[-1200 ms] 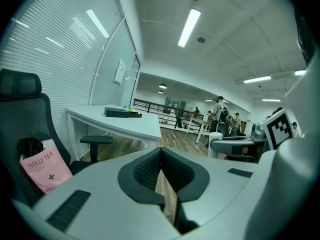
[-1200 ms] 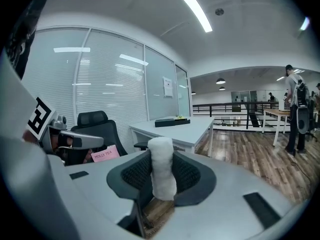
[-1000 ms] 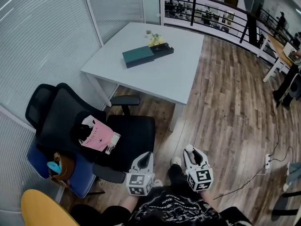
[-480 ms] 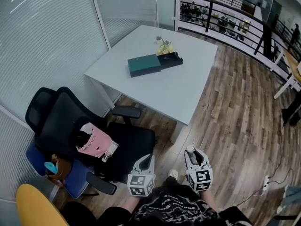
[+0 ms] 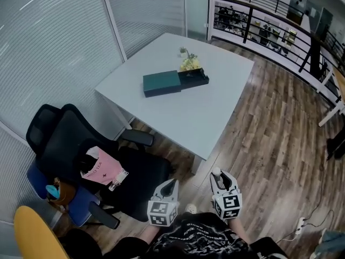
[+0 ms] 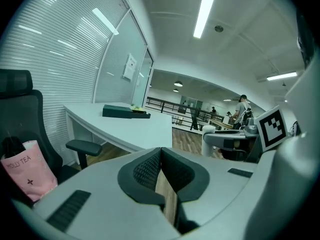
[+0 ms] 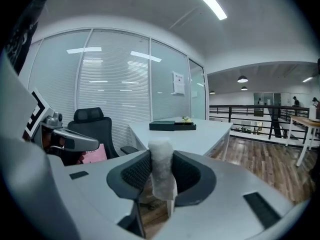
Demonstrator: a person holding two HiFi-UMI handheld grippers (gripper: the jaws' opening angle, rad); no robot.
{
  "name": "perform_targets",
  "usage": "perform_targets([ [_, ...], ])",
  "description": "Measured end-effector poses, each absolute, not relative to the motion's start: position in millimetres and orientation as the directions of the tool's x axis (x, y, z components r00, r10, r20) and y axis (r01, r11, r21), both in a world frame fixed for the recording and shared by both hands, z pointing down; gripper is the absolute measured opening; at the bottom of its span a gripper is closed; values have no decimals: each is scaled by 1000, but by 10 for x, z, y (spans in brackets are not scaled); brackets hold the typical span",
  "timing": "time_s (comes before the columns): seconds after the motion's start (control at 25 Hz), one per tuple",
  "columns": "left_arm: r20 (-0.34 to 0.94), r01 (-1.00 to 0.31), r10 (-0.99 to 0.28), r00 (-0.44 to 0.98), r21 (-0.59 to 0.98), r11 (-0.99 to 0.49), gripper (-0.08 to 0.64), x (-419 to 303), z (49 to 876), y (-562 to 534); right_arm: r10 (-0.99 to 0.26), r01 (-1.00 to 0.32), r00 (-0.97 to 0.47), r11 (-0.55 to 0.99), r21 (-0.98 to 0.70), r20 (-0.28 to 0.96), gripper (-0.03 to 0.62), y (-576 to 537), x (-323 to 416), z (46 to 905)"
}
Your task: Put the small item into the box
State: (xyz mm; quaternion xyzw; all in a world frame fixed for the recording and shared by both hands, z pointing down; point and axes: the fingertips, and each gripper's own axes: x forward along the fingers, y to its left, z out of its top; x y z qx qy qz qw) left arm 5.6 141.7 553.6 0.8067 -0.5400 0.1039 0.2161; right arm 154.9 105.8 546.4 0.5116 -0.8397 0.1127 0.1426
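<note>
A dark green box with a black tray pulled out of it lies on the white table; yellow-green filling shows at the tray. Both grippers are low, near the person's body and well short of the table. My right gripper is shut on a small white foam-like item, which stands upright between its pads. The jaws of my left gripper are closed together with nothing between them. The box is also far ahead in the left gripper view and in the right gripper view.
A black office chair with a pink bag on its seat stands left of me, between me and the table's near corner. Glass walls with blinds run along the left. A black railing borders the wooden floor at the right.
The table and box have shifted lower and nearer in the head view, and the chair has slid down to the left. Both grippers keep the same pose and the same jaw state.
</note>
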Motion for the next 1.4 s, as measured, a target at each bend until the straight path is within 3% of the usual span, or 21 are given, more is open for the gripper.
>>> perform_targets([
  [0.76, 417, -927, -831, 368, 237, -292, 18, 270, 5687, 1068, -811, -892, -430, 448, -52, 397, 135, 808, 1745, 5646],
  [1.4, 406, -929, -843, 351, 264, -260, 18, 9, 5719, -140, -794, -889, -427, 456, -41, 433, 135, -98, 1600, 5695],
])
